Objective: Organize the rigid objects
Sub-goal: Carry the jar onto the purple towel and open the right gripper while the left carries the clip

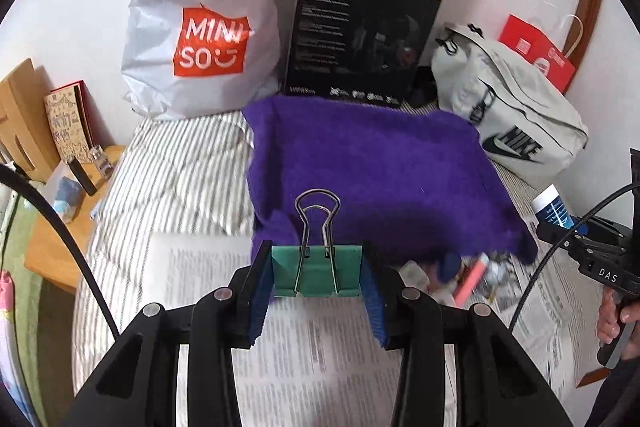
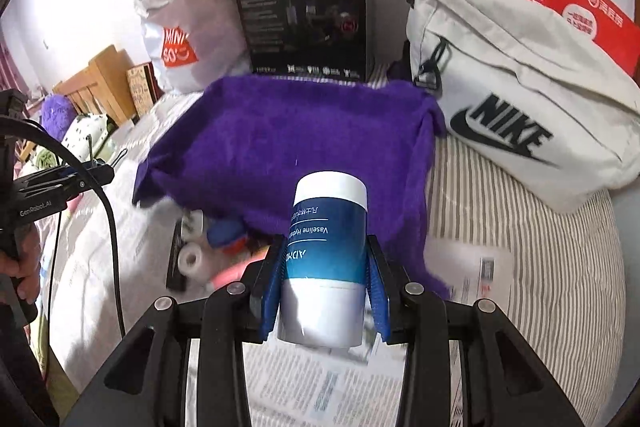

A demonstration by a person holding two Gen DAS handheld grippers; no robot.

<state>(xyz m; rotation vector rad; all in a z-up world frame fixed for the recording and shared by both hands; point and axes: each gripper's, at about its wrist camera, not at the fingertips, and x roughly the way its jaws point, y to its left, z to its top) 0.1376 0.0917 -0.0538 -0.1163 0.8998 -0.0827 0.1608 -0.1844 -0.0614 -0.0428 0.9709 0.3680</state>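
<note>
While your left gripper (image 1: 318, 277) clamps the green binder clip (image 1: 317, 269) by its two sides, its blue pads pressed on the clip body and the wire handles standing up, your right gripper (image 2: 326, 269) grips a blue-and-white Vaseline tube (image 2: 326, 255) around its middle, white cap pointing away from you. Both are held in the air above the newspaper (image 2: 340, 387) spread on the striped bedding (image 2: 520, 247). Ahead of them lies the purple towel (image 1: 372, 167), and at its near edge sits a small heap of items (image 2: 216, 251): a white tape roll, something pink and something blue, though blur makes these hard to name. Behind the towel stand a Miniso bag (image 1: 200, 39), a black box (image 1: 360, 31) and a white Nike bag (image 2: 512, 99).
</note>
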